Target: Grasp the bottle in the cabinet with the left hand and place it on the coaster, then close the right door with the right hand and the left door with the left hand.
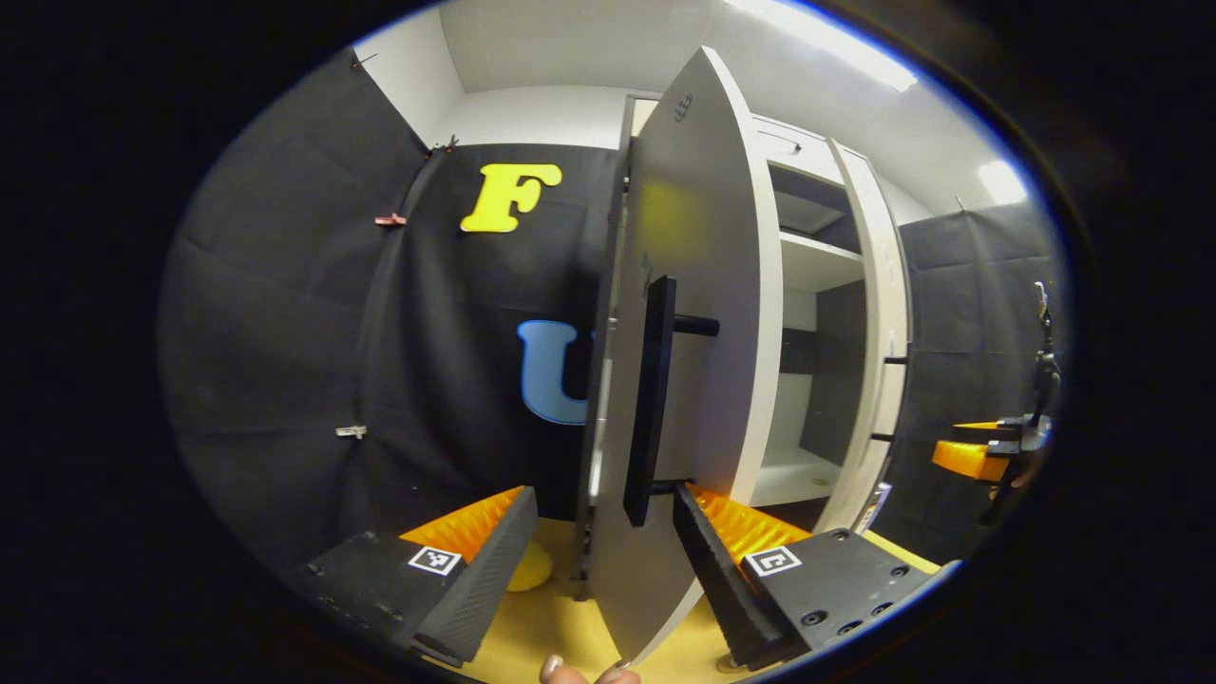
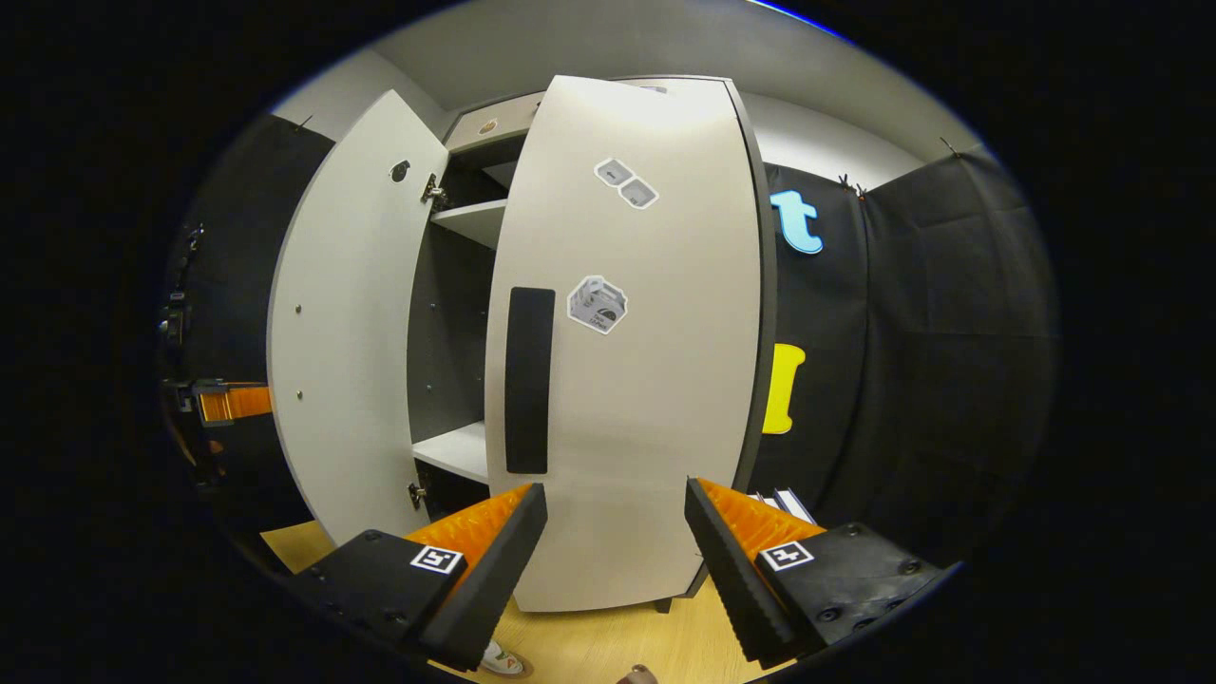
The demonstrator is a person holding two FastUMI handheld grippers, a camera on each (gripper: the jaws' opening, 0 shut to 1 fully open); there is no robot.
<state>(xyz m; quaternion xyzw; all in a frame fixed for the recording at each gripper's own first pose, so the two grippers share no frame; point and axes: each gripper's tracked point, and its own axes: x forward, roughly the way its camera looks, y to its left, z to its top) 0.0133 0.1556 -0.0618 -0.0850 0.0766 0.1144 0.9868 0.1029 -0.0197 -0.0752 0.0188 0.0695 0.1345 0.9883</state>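
We are closing doors: right tool gapes empty at the right door; left tool, wide and empty, straddles the left door, which needs pushing shut.

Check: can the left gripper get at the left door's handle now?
Probably yes: the left gripper is open, the left door edge sits between its fingers, and the handle is just ahead, unobstructed.

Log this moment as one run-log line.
left gripper: open, astride left door edge | right gripper: open, facing right door | both doors ajar
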